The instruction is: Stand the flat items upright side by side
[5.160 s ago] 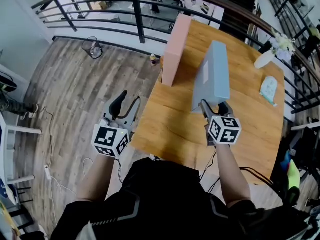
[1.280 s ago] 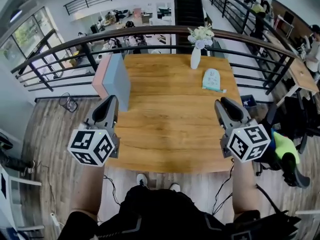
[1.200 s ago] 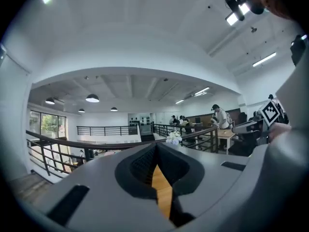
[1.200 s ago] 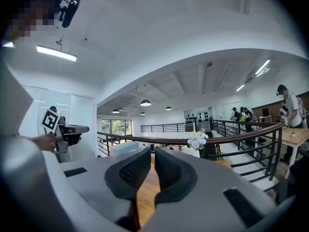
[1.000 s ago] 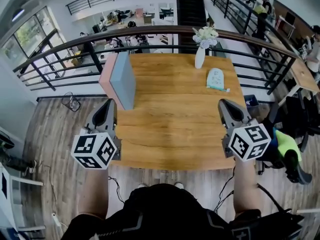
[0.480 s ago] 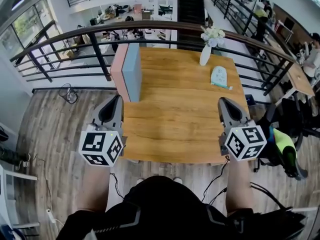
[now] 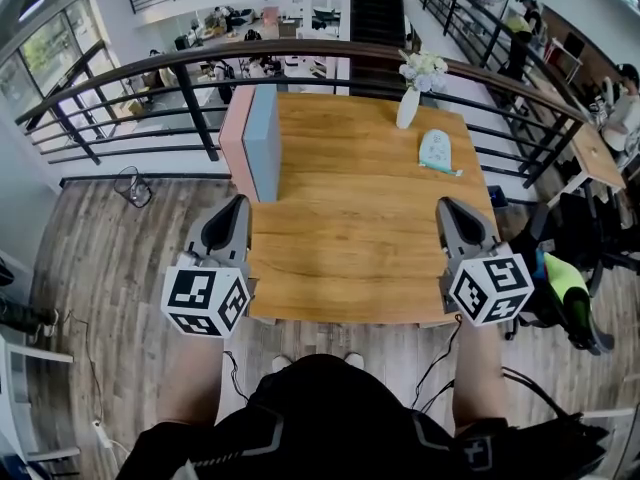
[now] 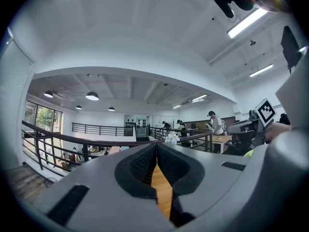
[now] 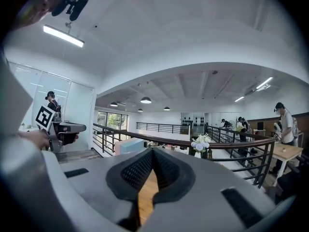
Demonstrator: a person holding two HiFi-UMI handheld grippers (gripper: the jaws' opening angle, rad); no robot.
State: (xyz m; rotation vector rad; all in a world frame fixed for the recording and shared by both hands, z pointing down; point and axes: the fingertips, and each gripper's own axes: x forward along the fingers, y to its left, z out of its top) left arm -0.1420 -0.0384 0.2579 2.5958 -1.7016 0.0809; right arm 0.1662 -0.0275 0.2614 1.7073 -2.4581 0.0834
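Task apparently finished: pink slab (image 7: 236, 138) and blue slab (image 7: 264, 140) stand upright, touching, on the counter (image 7: 350, 233), so left claw (image 7: 236, 206) and right claw (image 7: 448, 208) hover closed, empty.

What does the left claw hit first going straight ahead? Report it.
Likely nothing near: the shut left claw points over the table, its view showing the blue board just left of that line; the railing lies beyond. Depth unclear.

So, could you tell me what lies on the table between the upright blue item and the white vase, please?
Nothing does: in the head view, the stretch of wooden table between the blue item and the vase is bare.
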